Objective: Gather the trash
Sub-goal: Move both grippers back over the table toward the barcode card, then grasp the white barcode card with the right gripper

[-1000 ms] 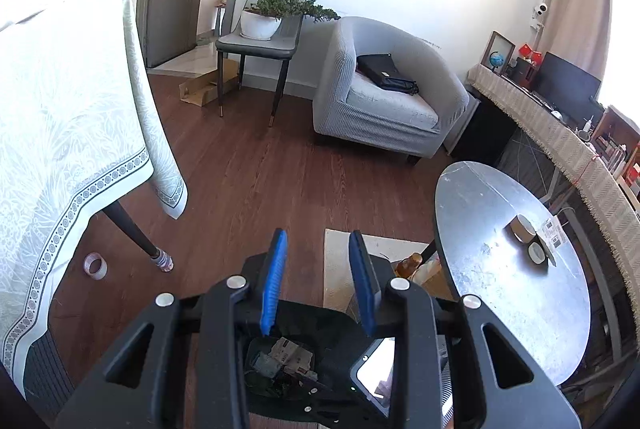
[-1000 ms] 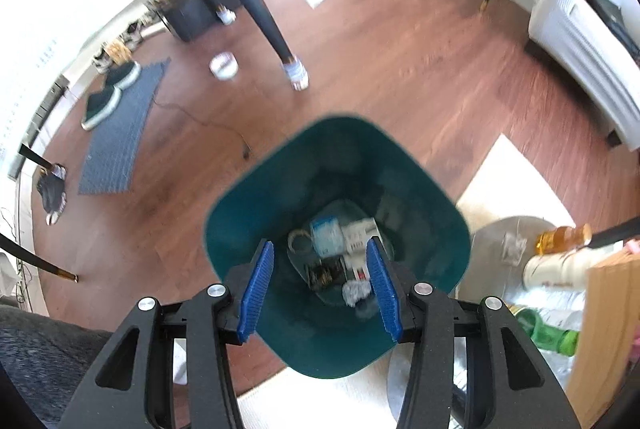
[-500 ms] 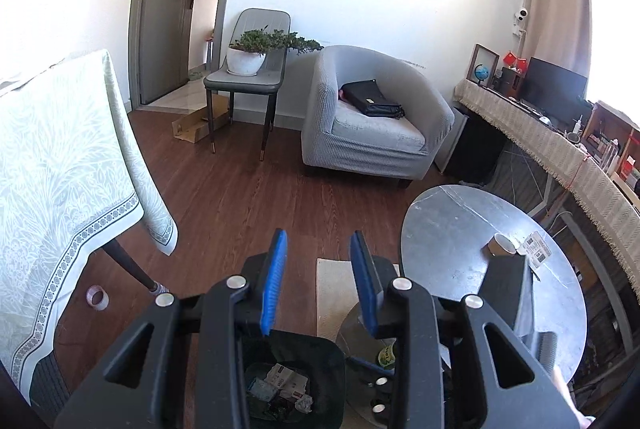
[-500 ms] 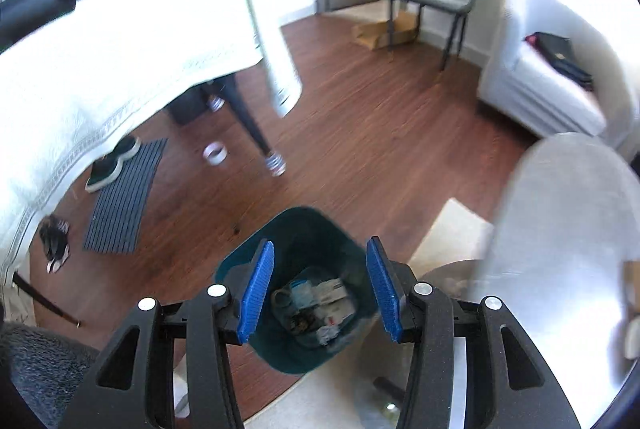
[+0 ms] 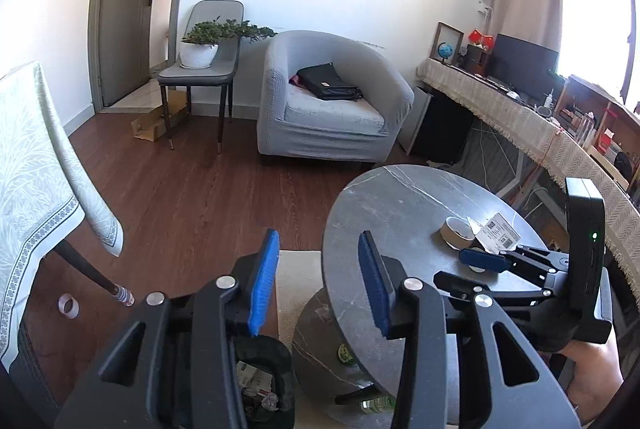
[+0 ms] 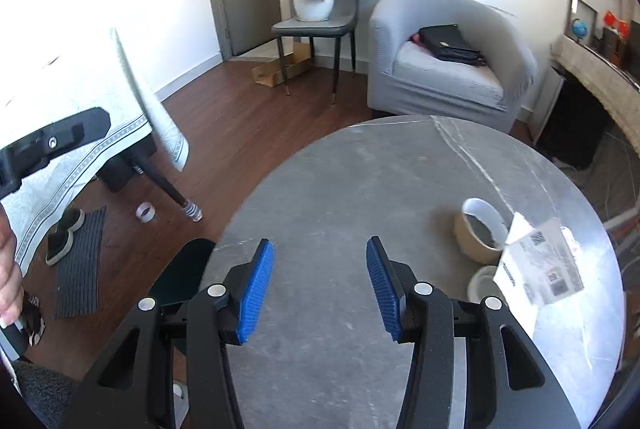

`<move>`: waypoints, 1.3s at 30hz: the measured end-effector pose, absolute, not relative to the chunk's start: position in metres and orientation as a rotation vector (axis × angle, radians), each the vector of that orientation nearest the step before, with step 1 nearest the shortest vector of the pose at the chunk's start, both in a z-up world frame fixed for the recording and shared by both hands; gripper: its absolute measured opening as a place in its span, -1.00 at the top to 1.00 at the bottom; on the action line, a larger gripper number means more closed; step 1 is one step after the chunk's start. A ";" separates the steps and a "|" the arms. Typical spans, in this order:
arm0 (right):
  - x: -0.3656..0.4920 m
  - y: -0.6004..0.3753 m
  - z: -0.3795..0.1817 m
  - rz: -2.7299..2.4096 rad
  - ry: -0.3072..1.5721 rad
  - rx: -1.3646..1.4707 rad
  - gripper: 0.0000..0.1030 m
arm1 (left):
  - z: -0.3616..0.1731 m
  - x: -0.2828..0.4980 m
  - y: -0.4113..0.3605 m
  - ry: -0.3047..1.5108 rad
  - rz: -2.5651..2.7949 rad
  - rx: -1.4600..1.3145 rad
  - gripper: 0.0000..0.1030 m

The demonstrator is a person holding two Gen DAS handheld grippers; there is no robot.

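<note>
Meanwhile, the left gripper (image 5: pixel 318 279) hung above the near left edge of the round grey tabletop (image 5: pixel 404 201), its blue pads parting with nothing between them. Directly beneath it on the floor stood the dark bin (image 5: pixel 262 385), open end up, with crumpled paper and small boxes heaped inside; in the right wrist view only a dark sliver of the bin (image 6: pixel 182 275) showed past the table's left edge. The right gripper (image 6: pixel 320 287) was over the tabletop (image 6: pixel 360 189) with its jaws about half apart and empty, pointing toward the far edge. What remained on the table lay near its right edge: a cardboard tape roll (image 6: pixel 480 231) lying flat, its hole facing up, a smaller whitish ring (image 6: pixel 486 283) just nearer the camera, and a white printed leaflet (image 6: pixel 538 265) leaning tilted against them, its long side running roughly left to right. Another tape roll (image 5: pixel 67 306) lay on the wooden floor beside the leg of the cloth-covered table (image 5: pixel 32 189).
</note>
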State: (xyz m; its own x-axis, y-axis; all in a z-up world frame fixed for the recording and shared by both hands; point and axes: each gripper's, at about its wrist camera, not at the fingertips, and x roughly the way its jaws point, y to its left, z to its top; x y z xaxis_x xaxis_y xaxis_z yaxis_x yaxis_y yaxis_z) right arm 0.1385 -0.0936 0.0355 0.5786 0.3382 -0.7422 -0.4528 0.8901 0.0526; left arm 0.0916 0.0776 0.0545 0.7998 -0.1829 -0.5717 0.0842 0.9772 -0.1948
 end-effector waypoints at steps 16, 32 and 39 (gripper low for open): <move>0.152 -0.228 0.035 0.255 0.793 -0.010 -0.07 | 0.021 0.122 -0.014 0.703 -0.293 -0.105 0.00; 0.181 -0.261 0.008 0.253 0.811 -0.028 -0.07 | -0.009 0.147 -0.062 0.783 -0.392 -0.083 -0.04; 0.185 -0.261 -0.003 0.299 0.838 -0.002 0.22 | -0.017 0.152 -0.069 0.806 -0.403 -0.052 -0.05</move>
State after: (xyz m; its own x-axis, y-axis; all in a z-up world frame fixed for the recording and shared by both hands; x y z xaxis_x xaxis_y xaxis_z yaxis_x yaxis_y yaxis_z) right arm 0.1849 -0.2605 -0.0027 0.6295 0.2603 -0.7321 -0.2619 0.9582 0.1155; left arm 0.1516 -0.0688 -0.0166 0.6209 -0.3704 -0.6909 0.3309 0.9228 -0.1974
